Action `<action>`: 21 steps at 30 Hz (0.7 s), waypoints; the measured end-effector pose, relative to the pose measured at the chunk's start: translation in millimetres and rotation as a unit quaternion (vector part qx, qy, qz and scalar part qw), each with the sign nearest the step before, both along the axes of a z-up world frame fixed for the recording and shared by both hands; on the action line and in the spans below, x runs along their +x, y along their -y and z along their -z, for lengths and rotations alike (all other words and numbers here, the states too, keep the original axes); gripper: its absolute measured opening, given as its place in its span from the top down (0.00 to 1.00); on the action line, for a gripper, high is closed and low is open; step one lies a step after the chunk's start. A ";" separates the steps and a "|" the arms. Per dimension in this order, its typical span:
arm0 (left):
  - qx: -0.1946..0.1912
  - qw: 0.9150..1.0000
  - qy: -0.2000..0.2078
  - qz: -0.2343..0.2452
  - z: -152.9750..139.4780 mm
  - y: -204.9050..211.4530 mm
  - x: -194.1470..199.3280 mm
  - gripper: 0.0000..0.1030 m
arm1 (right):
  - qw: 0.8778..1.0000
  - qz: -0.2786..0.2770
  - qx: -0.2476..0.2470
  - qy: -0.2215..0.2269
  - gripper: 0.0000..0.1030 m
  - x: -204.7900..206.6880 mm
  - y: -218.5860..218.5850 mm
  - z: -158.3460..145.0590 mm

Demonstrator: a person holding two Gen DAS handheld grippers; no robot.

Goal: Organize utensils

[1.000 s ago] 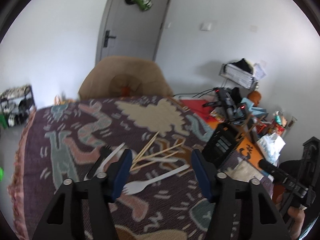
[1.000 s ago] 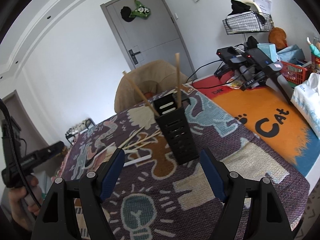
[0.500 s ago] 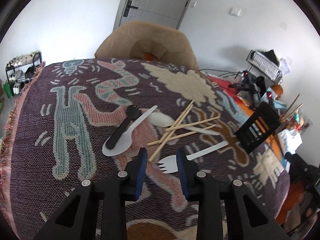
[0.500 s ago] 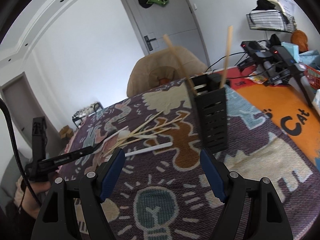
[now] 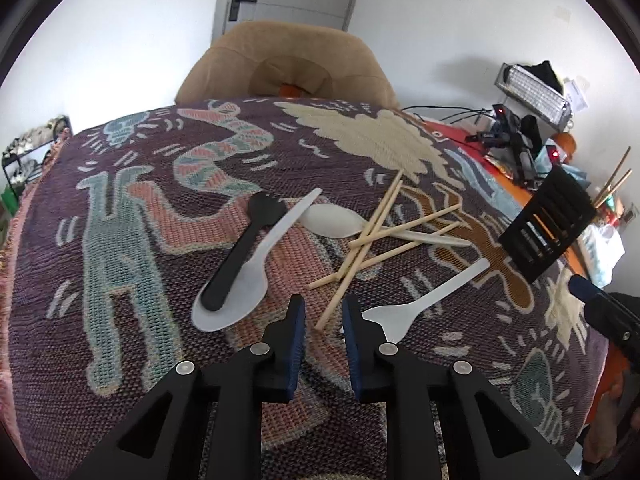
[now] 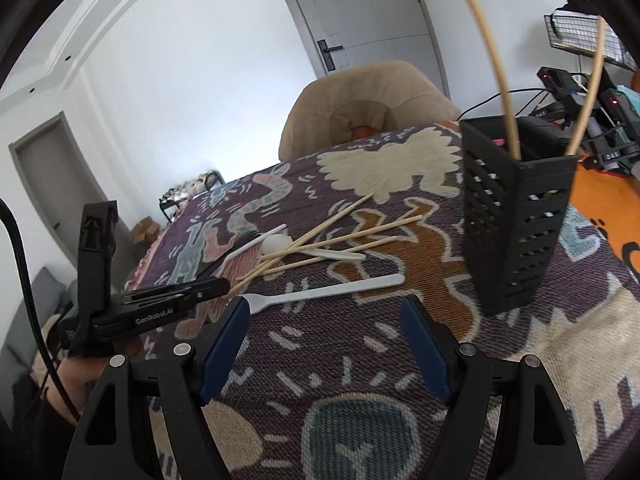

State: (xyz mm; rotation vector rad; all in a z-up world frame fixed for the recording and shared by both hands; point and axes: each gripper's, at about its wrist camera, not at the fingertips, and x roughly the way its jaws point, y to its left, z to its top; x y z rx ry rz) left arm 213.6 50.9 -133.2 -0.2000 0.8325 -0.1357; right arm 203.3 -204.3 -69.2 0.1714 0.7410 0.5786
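Lower now than a second ago, my left gripper [image 5: 323, 314] has been narrowing its jaws around the near tip of a chopstick [image 5: 362, 254] lying on the table [image 5: 120, 280], not yet pinching, and may drag its crossed neighbours if lifted carelessly.

White fork [image 5: 404, 312]: tines hidden behind left gripper [image 5: 324, 312] finger. Chopsticks [image 6: 500, 64] in black holder [image 6: 516, 216]: lower ends hidden inside. Hand [image 6: 76, 380] on left gripper mostly cut off by frame edge. Shelf clutter [image 5: 532, 80] at far right too small to identify.
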 end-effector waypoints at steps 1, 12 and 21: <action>-0.001 1.000 0.000 0.004 -0.1 1.0 0.5 0.80 | 1.000 -0.001 0.000 -0.002 0.25 1.6 -1.2 0.8; 0.016 0.999 -0.021 0.029 13.9 13.6 10.1 0.81 | 1.000 0.003 -0.002 -0.027 0.25 14.6 -7.4 10.9; 0.004 0.999 -0.014 0.041 1.2 7.4 -7.0 0.96 | 1.000 -0.009 -0.016 -0.019 0.25 20.6 -24.7 0.4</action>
